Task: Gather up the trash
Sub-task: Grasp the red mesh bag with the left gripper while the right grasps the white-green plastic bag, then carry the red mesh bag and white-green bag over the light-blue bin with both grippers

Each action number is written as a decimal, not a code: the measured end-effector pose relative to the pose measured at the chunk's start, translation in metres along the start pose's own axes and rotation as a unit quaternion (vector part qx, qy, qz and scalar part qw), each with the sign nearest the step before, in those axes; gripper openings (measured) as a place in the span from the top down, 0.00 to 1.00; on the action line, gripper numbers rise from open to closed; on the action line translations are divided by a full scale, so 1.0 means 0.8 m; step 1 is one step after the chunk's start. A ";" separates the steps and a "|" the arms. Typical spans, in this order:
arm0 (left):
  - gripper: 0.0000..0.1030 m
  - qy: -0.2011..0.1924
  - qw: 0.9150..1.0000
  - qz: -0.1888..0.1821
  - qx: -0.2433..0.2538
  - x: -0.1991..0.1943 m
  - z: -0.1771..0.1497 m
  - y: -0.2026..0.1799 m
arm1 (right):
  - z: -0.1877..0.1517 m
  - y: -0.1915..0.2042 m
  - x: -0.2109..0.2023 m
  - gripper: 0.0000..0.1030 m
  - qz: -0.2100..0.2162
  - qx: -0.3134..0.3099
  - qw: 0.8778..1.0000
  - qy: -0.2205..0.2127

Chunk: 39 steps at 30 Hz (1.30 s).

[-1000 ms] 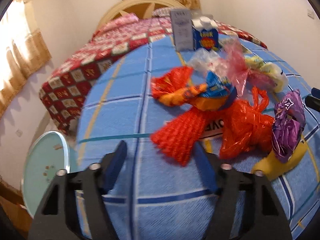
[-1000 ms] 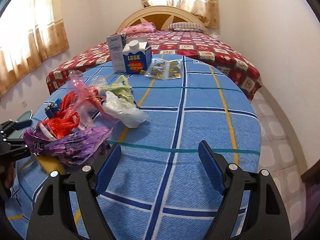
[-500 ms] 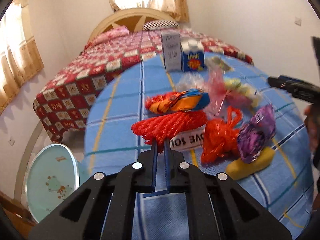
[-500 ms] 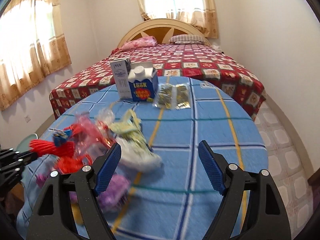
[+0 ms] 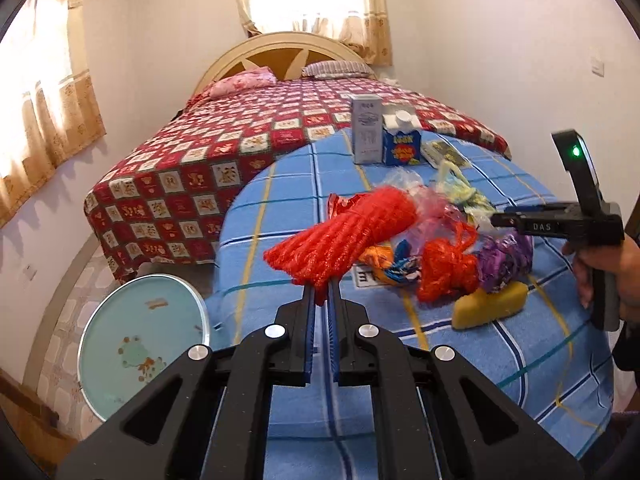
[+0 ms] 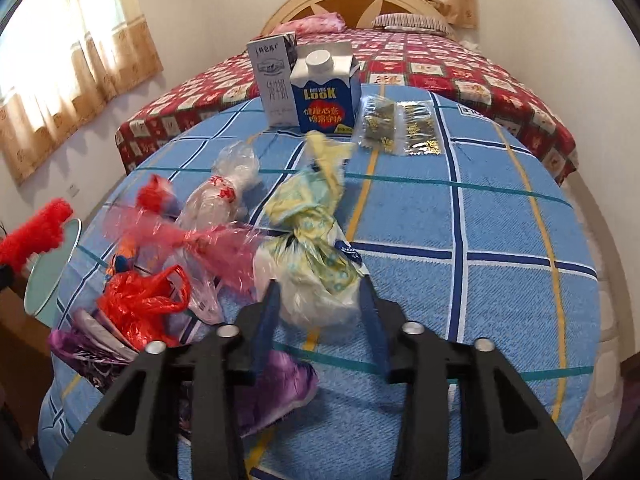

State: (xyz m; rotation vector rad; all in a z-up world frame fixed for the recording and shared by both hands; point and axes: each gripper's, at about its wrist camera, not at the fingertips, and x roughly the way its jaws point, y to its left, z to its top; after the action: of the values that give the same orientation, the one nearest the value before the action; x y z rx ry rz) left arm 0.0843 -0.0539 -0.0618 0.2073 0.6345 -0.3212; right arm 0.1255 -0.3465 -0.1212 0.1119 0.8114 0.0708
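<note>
A pile of trash lies on the blue checked tablecloth [image 6: 500, 220]. My left gripper [image 5: 322, 298] is shut on a red mesh bag [image 5: 340, 236] and holds it above the table; the same red mesh bag [image 6: 36, 232] shows at the left edge of the right wrist view. My right gripper [image 6: 320, 312] is closing around a knotted white and yellow-green plastic bag [image 6: 316, 272], and its pads touch the bag's sides. From the left wrist view, the right gripper [image 5: 520, 220] reaches in from the right in a person's hand [image 5: 612, 268].
A red plastic bag [image 6: 144, 300], a pink bag [image 6: 216, 240], a clear bag [image 6: 232, 184], a purple bag [image 6: 276, 392] and a yellow sponge [image 5: 488, 308] lie nearby. Two cartons [image 6: 324, 92] and sachets [image 6: 400, 128] stand farther back. A round teal glass top [image 5: 140, 344] sits beside the table.
My left gripper closed on the red mesh bag and lifted it off the table. My right gripper moved over the white and yellow-green bag and its jaws narrowed around it.
</note>
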 end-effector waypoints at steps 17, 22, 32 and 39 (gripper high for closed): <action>0.94 0.024 0.999 0.035 -0.033 0.025 -0.016 0.045 | 0.014 -0.013 0.019 0.49 -0.012 0.027 0.999 0.016; 0.94 0.033 0.998 0.044 -0.039 0.029 -0.023 0.056 | 0.015 -0.013 0.021 0.72 0.013 0.031 0.999 0.024; 0.94 0.025 0.996 0.070 -0.052 0.019 -0.023 0.081 | 0.023 0.008 -0.012 0.79 -0.001 0.006 0.999 -0.040; 0.94 0.028 0.992 0.102 -0.070 0.016 -0.026 0.104 | 0.049 0.053 -0.039 0.78 -0.002 -0.039 0.996 -0.085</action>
State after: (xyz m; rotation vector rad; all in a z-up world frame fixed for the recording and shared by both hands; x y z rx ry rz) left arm 0.1122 0.0267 -0.0783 0.1459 0.6818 -0.0741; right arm 0.1316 -0.3104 -0.0668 0.0419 0.6380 0.0872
